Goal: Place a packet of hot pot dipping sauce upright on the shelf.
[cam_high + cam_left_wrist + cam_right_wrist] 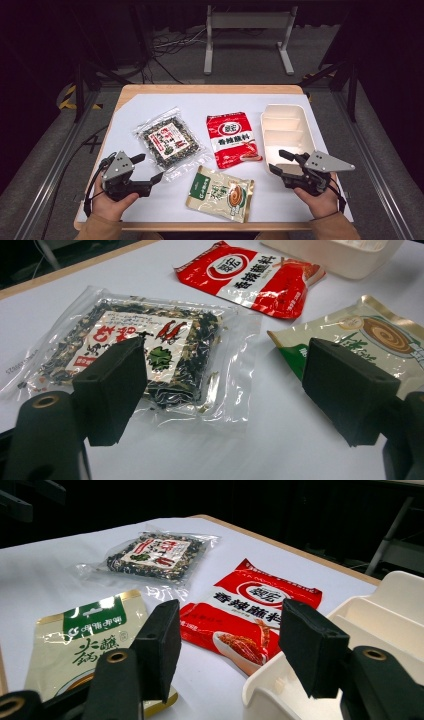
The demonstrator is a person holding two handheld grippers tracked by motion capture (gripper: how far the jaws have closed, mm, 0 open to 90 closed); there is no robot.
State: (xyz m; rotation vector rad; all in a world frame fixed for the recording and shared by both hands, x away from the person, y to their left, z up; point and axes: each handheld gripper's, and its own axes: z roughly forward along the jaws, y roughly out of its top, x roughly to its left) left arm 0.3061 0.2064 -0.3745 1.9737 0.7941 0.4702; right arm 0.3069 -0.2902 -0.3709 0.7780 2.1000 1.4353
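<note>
Jaws of the left gripper (148, 167) stand spread wide with nothing between them, hovering just above the white table cover (150, 202) at the near left, held in the person's left hand (114, 202). Seen along them in the left gripper view, the clear packet of dark dried mix (135, 357) with its red-and-white label lies just ahead and to the left, and the gap between the jaws looks onto bare white cover. Jaws of the right gripper (278, 161) are likewise spread and empty, gripped by the right hand (318, 200) at the near right; they hang beside the near end of the cream divided tray (286, 131), one jaw over its near rim in the right gripper view. Between the two grippers, near the front edge, lies the green-and-gold pouch (220, 193), flat and slightly turned. Beyond it the red sachet (232, 138) with white lettering lies flat, just left of the tray, while the clear packet sits left of the red one, tilted. All three packets lie apart from each other, though the clear packet's near corner comes close to the pouch. Wooden table edges (210, 89) frame the cover
</note>
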